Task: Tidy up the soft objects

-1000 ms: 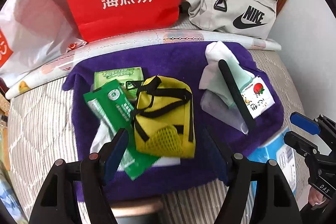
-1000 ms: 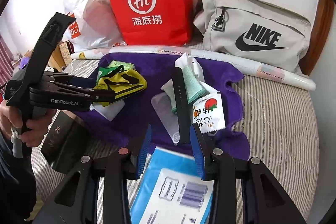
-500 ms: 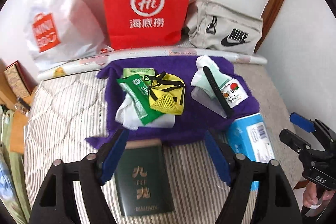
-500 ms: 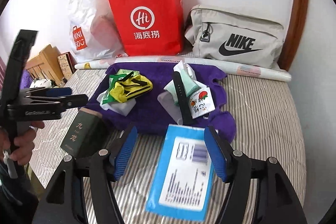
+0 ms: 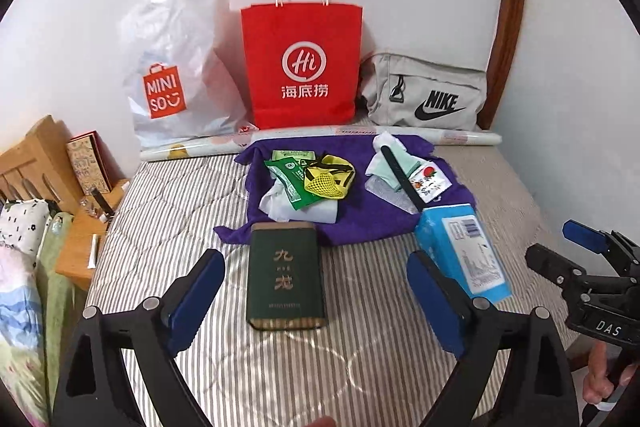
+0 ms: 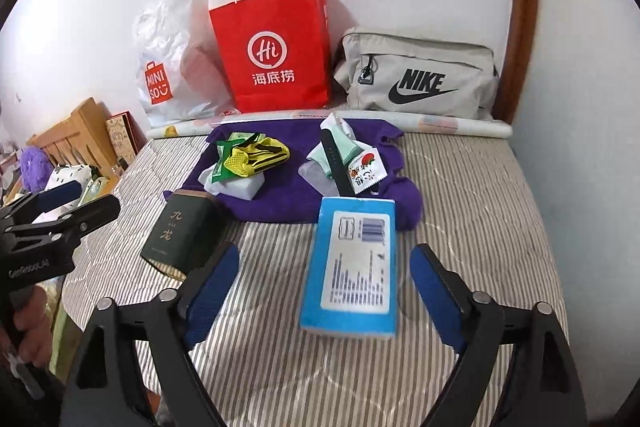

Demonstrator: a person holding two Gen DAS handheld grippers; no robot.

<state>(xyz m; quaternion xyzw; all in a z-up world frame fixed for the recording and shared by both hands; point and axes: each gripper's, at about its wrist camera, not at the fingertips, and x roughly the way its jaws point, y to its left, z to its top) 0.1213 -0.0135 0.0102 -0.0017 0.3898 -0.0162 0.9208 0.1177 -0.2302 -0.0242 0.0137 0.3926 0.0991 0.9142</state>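
Well back from the pile, both grippers hang over the striped mattress (image 5: 168, 195) with nothing between their blue pads. At far left stands a wooden headboard (image 5: 36, 163), then a white Miniso bag (image 5: 176, 75) against the wall, a red paper bag (image 5: 302, 67) beside it, and a grey Nike bag (image 5: 428, 95) at the right. A rolled sheet (image 6: 448, 125) lies along their feet.

The left gripper (image 5: 316, 295) has just been spreading its jaws and is released; a dark green tin (image 5: 285, 275) lies flat ahead of it, its far end touching the purple towel (image 5: 360, 227). On that towel sit 2 heaps: at left a green sachet (image 5: 290, 179) with a yellow mesh pouch (image 5: 330, 181) over white cloth, at right a black strap (image 5: 402, 175) across pale green cloth, with a strawberry packet (image 5: 430, 183) beside it.

The right gripper (image 6: 324, 295) has likewise just been widening and grips nothing; a blue box (image 6: 356, 263) lies ahead between its fingers, untouched, its far end against the towel.
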